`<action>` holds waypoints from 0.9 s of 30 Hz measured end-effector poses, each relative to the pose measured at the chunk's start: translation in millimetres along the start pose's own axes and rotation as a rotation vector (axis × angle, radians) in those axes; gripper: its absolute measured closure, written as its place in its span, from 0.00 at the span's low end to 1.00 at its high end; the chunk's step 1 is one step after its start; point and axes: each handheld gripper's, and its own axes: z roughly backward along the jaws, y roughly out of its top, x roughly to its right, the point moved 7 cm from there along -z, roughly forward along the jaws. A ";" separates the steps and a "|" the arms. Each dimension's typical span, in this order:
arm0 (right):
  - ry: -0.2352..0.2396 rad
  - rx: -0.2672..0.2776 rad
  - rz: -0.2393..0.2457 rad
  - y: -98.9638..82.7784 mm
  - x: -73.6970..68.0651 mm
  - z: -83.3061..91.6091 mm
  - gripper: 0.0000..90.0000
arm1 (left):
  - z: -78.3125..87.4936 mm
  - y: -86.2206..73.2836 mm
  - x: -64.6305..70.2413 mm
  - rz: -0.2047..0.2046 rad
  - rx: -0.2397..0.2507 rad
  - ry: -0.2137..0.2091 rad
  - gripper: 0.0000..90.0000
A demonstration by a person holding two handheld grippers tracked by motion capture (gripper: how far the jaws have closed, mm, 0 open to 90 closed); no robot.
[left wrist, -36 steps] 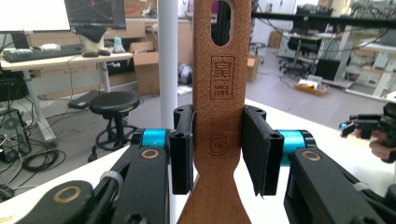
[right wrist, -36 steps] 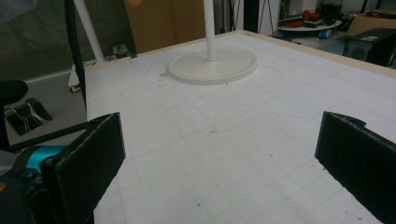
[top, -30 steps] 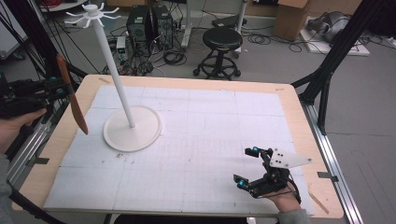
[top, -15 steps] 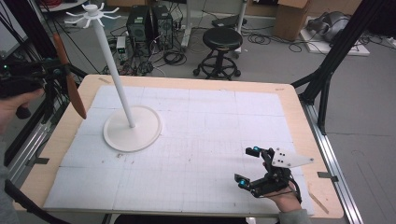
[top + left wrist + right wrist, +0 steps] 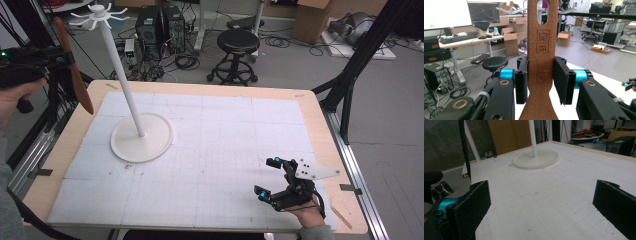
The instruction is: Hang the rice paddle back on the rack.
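Note:
A brown wooden spatula (image 5: 76, 79) with a slot near its handle end hangs blade down over the table's far left edge. My left gripper (image 5: 61, 58) is shut on its handle, and in the left gripper view both pads press the spatula (image 5: 541, 50) from either side, with the left gripper (image 5: 541, 80) pointing out over the room. A white stand has a round base (image 5: 141, 137), a tall pole and a ring of hooks (image 5: 98, 15) on top, to the right of the spatula. My right gripper (image 5: 266, 176) rests open at the front right of the table, with nothing between its pads (image 5: 471, 205).
A white gridded mat (image 5: 225, 135) covers the wooden table. The stand's base (image 5: 535, 159) lies ahead in the right gripper view. Beyond the far edge are a black stool (image 5: 239, 42) and computer towers (image 5: 160, 25). Black frame struts (image 5: 350, 85) rise at the right.
My left hand has lifted the spatula higher, still beside the stand's pole at the table's left edge. The right gripper has stayed where it was.

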 end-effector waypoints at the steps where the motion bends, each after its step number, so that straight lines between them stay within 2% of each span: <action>1: 0.000 0.000 0.000 0.0 0.0 0.0 0.00 | -1.2 0.2 -0.5 0.004 -0.001 0.002 0.73; 4: -0.004 0.006 0.004 0.2 0.9 1.7 0.00 | -1.8 1.8 -4.0 0.013 -0.006 0.014 0.73; 9: -0.003 0.010 -0.001 0.6 1.9 2.5 0.00 | -3.1 5.8 -5.0 0.041 0.014 0.001 0.73; 16: 0.004 0.005 -0.004 0.3 1.0 0.3 0.00 | -13.3 5.0 -3.2 0.037 -0.006 0.005 0.73; 22: 0.007 0.005 -0.002 -0.5 2.1 0.3 0.00 | -15.4 3.2 -4.2 0.033 -0.020 0.014 0.73; 27: 0.006 0.002 -0.004 -1.4 2.0 0.0 0.00 | -18.1 2.9 -2.7 0.034 -0.019 0.006 0.73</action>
